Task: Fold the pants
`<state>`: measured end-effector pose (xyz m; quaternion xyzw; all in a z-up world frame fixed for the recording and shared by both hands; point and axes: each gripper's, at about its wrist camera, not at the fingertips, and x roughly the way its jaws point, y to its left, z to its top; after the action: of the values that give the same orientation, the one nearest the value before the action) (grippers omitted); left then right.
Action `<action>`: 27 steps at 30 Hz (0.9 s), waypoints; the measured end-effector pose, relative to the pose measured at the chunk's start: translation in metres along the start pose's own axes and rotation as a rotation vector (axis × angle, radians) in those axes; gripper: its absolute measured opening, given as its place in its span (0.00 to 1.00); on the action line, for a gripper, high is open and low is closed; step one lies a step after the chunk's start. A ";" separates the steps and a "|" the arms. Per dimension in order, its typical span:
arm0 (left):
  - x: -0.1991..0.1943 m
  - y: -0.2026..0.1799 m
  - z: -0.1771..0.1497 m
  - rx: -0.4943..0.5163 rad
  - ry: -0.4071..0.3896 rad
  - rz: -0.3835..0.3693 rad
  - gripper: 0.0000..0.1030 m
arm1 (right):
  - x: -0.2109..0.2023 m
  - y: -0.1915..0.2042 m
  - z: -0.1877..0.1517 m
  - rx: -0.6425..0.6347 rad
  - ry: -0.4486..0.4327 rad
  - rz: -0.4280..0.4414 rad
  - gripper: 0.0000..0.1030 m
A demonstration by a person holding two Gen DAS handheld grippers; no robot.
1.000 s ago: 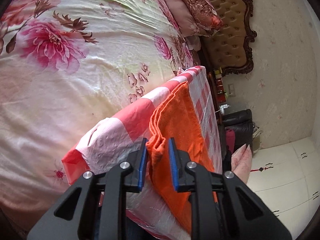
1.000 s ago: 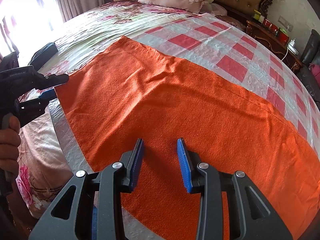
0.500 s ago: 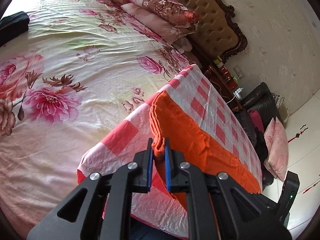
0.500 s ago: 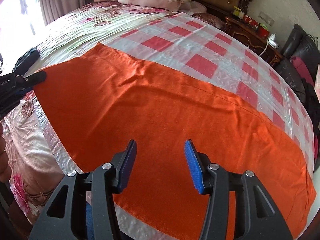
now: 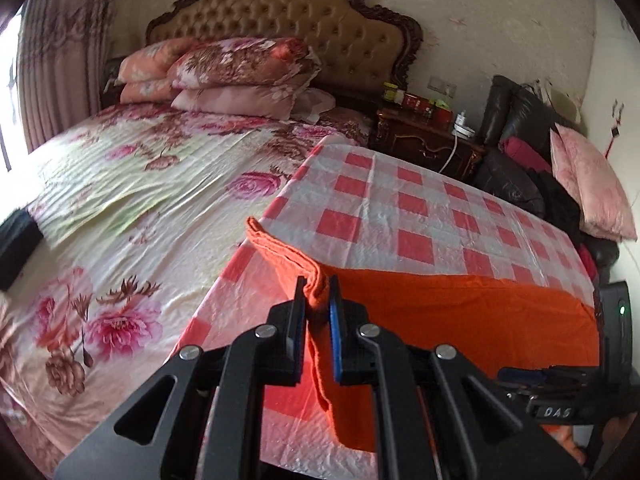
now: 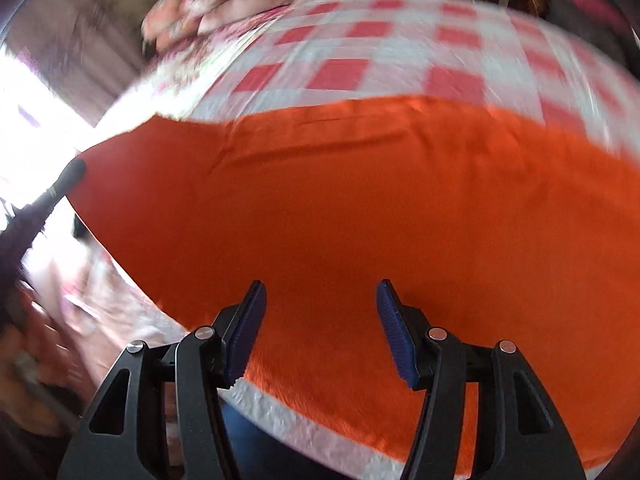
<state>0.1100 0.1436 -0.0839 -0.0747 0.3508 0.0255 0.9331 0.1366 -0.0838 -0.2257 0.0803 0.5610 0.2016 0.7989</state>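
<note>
The orange pants [image 5: 460,312] lie spread flat on a red and white checked cloth [image 5: 400,208]. The cloth covers the near part of a big bed [image 5: 132,184]. One edge of the pants is lifted off the cloth and bunched into a thick fold.

The left hand-held gripper [image 5: 319,304] is closed tight on that bunched edge. The orange fabric is squeezed between its 2 pads, and a strip of it hangs down under them.

The right hand-held gripper [image 6: 320,320] hangs over the wide flat part of the pants [image 6: 360,208]. Its jaws are opening. Nothing is pinched between its 2 blue pads [image 6: 394,328]; you just see the orange fabric lying below them. The right view is blurry. At its left edge you can see the dark tip of the left hand-held gripper [image 6: 68,178] at the corner of the pants, and a blurry hand [image 6: 24,344] lower down.

The bed has a sheet with big pink flowers [image 5: 120,324]. Flowered pillows [image 5: 236,76] are stacked at the far end, against a padded brown headboard [image 5: 288,12]. Beside the bed stands a dark wooden nightstand [image 5: 424,144] with small things on top. To the right of it there is a black leather chair [image 5: 516,128] with a pink cushion [image 5: 592,188] on it. Pink curtains [image 5: 60,72] hang on the left.
</note>
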 end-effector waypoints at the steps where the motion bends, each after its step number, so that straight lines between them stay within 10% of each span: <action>1: -0.001 -0.019 0.003 0.050 -0.011 -0.004 0.09 | -0.005 -0.010 0.000 0.040 -0.001 0.050 0.54; 9: 0.006 -0.174 -0.054 0.411 -0.031 -0.168 0.09 | -0.041 -0.115 -0.004 0.383 -0.037 0.450 0.57; 15: 0.027 -0.219 -0.131 0.556 0.061 -0.194 0.09 | -0.029 -0.132 -0.009 0.425 0.002 0.528 0.58; 27: 0.000 -0.201 -0.117 0.553 -0.020 -0.204 0.09 | -0.009 -0.094 0.026 0.361 0.071 0.500 0.58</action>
<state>0.0542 -0.0735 -0.1461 0.1477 0.3260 -0.1641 0.9192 0.1799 -0.1703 -0.2414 0.3494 0.5780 0.2918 0.6772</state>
